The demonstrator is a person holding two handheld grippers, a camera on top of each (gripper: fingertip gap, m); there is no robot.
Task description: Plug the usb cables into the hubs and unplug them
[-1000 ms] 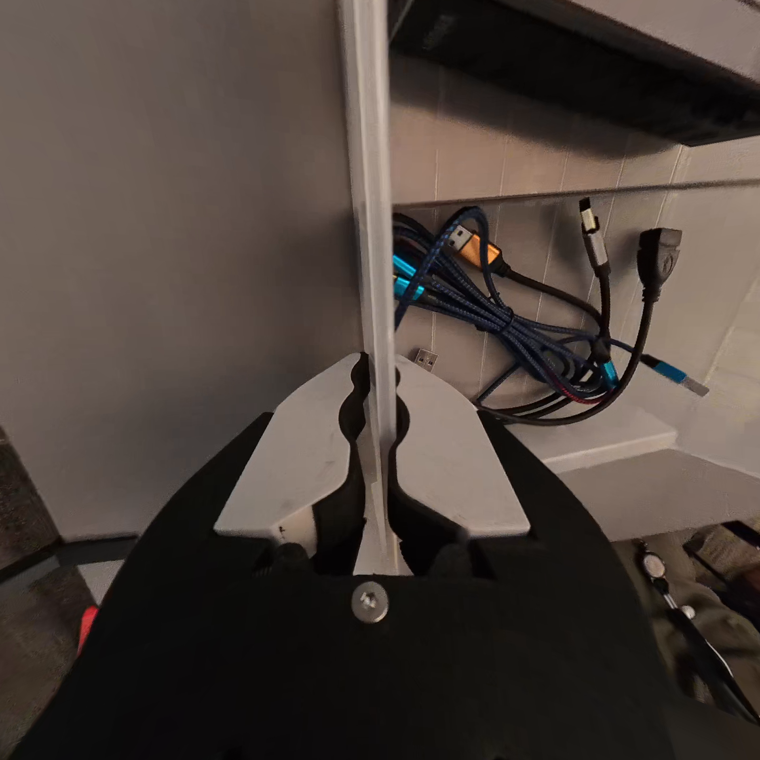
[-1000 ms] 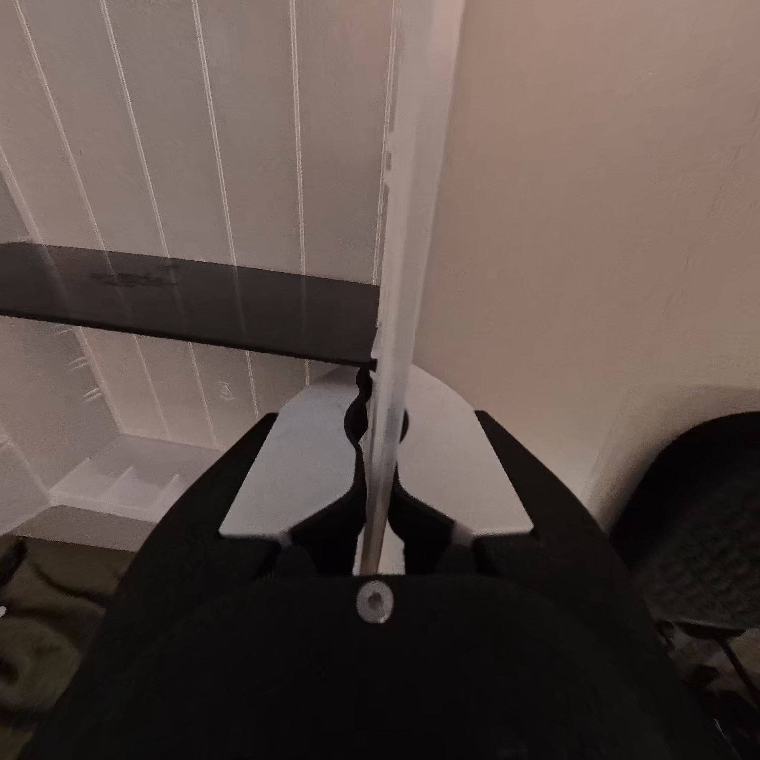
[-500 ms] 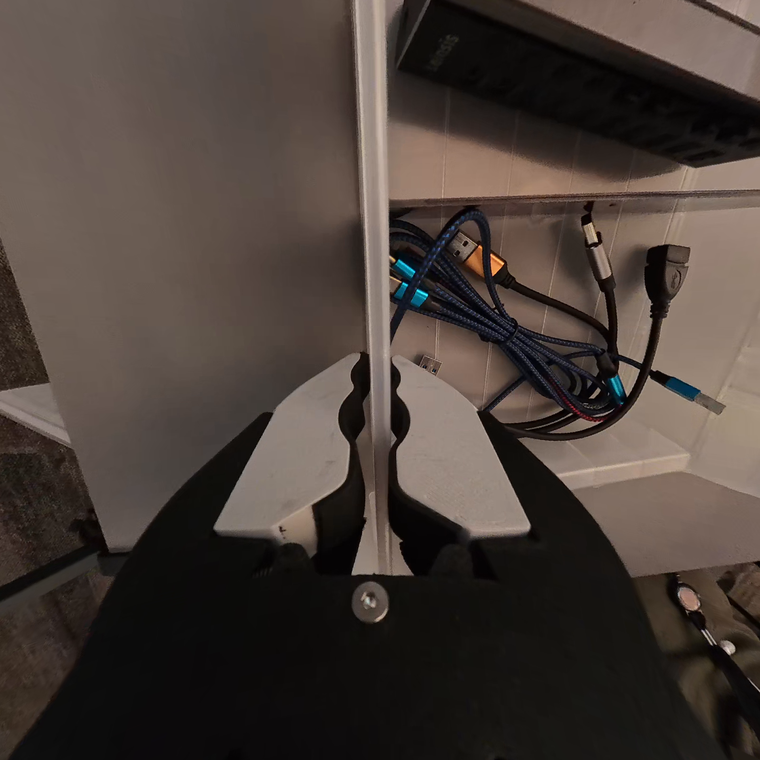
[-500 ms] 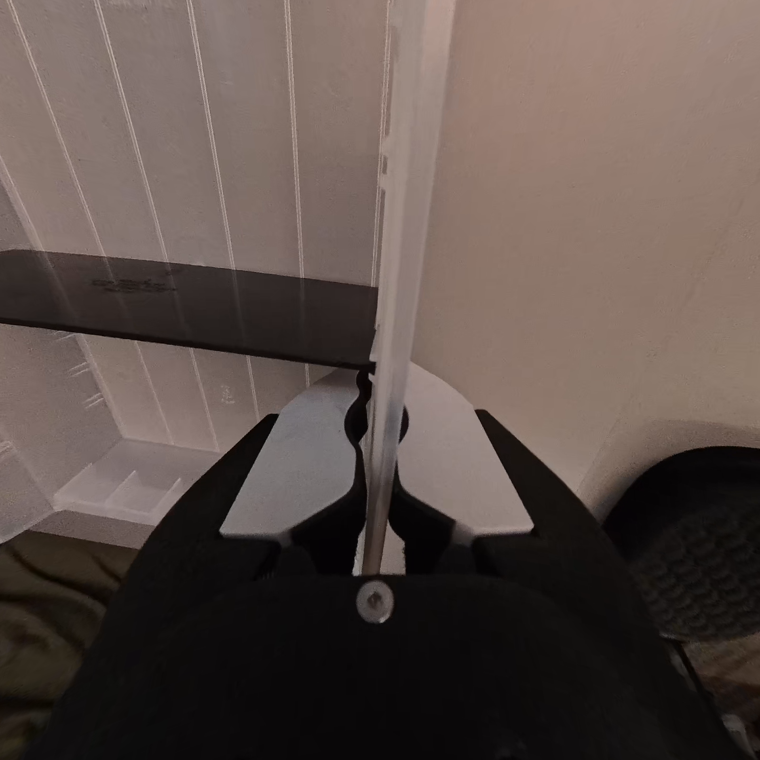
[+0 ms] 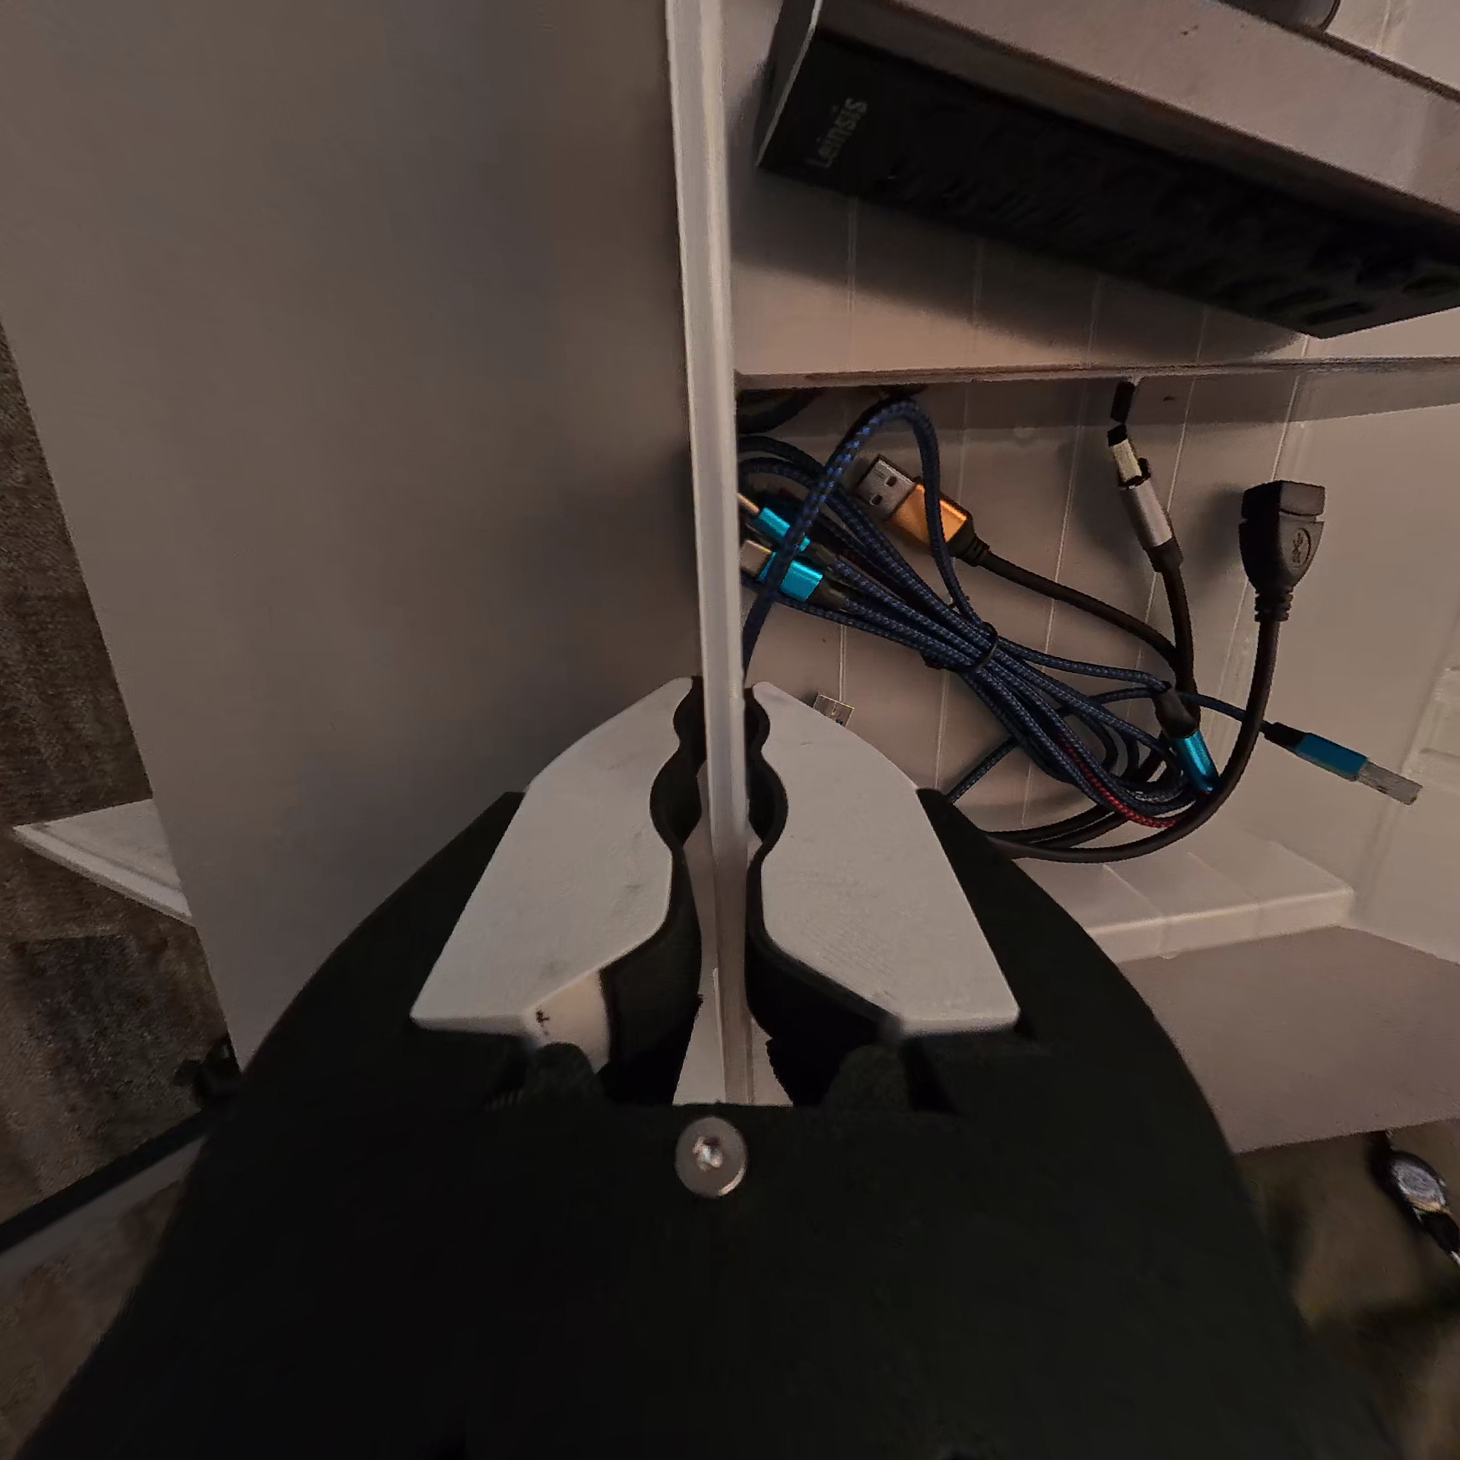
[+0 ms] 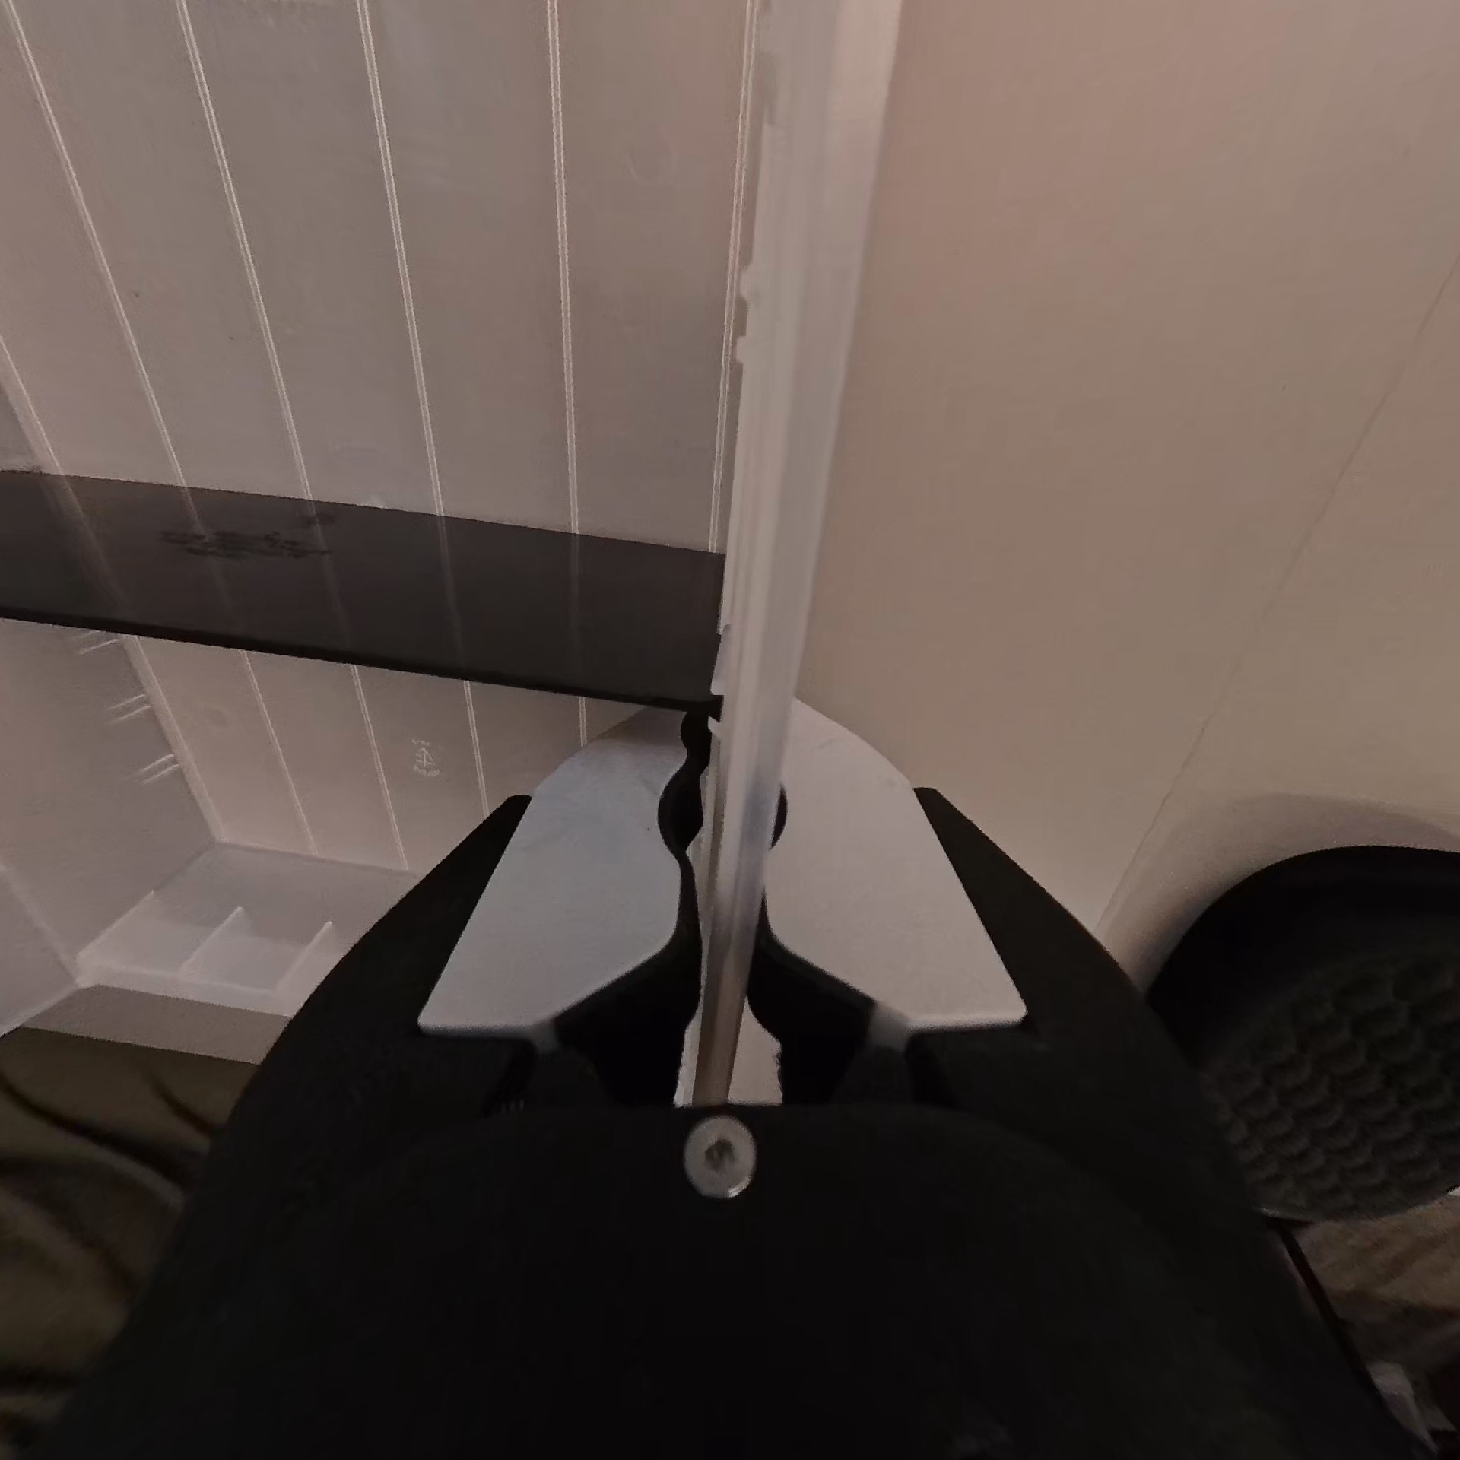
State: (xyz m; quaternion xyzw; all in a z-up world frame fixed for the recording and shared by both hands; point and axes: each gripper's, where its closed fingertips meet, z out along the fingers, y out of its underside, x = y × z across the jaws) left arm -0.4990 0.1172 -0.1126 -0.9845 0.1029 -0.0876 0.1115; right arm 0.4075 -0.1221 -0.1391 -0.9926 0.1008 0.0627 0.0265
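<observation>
My left gripper [image 5: 723, 695] is shut on the thin rim of a translucent plastic bin's side wall [image 5: 703, 395], with both pads pressed on it. Inside the bin lie a tied bundle of blue braided USB cables [image 5: 972, 648], an orange plug [image 5: 924, 513], a silver plug [image 5: 1142, 506], a black socket lead [image 5: 1280, 537] and a blue plug [image 5: 1335, 766]. A long black hub [image 5: 1106, 182] sits at the top right. My right gripper [image 6: 735, 719] is shut on the opposite wall's rim [image 6: 798, 395]. The hub also shows in the right wrist view [image 6: 355, 585], left of that rim.
The bin's ribbed floor [image 6: 395, 276] fills the left of the right wrist view. A dark round textured object [image 6: 1335, 1027] lies outside the bin at the right. Carpet [image 5: 55, 632] and a white ledge [image 5: 111, 853] show at the far left of the left wrist view. Some 95 centimeters of space lies between my two pairs of fingers. The black socket lead [image 5: 1280, 537] sits 15 centimeters or so from the ends of my left fingers.
Both grippers stay shut on the bin walls. In the left wrist view the hub has come further into view. In the right wrist view the dark round object has risen in the frame.
</observation>
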